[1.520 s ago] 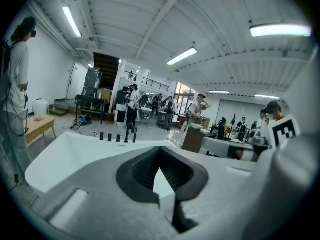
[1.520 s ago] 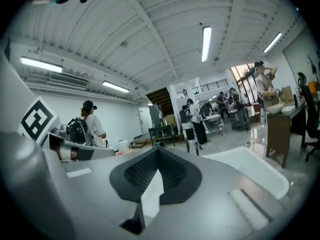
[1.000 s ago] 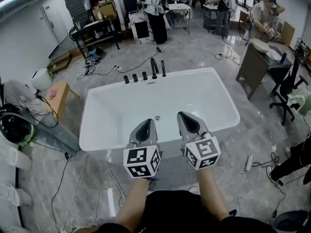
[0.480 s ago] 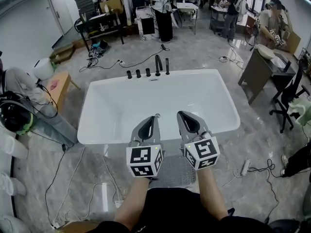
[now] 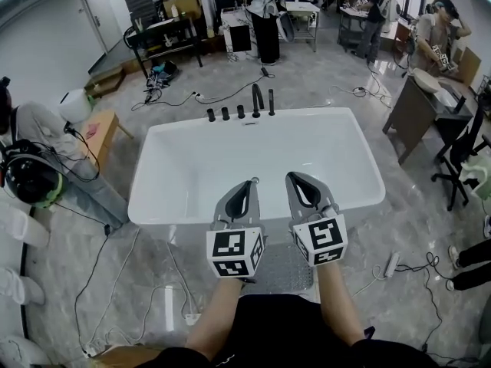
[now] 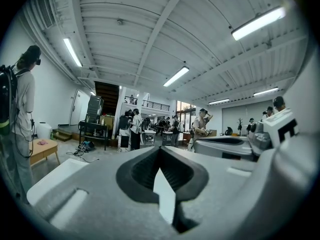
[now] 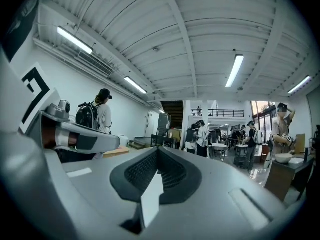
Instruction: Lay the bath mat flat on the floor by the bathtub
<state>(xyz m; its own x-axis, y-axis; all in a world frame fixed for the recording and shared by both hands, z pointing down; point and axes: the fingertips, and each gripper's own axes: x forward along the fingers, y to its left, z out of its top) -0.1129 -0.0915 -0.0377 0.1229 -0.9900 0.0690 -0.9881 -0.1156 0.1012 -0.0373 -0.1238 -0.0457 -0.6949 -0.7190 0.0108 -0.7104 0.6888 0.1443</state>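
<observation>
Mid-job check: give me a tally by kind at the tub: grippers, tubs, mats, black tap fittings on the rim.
Tub: 1
Mat: 1
Tap fittings: 5
Grippers: 2, left gripper and right gripper, both shut and empty
Total: 9

Left tool (image 5: 248,182) and right tool (image 5: 292,177) nudged slightly forward and rightward, bathtub (image 5: 180,167) shifted rightward in view

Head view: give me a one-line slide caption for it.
Left gripper and right gripper, both shut and empty, held above the grey bath mat lying on the floor beside the white bathtub.
</observation>
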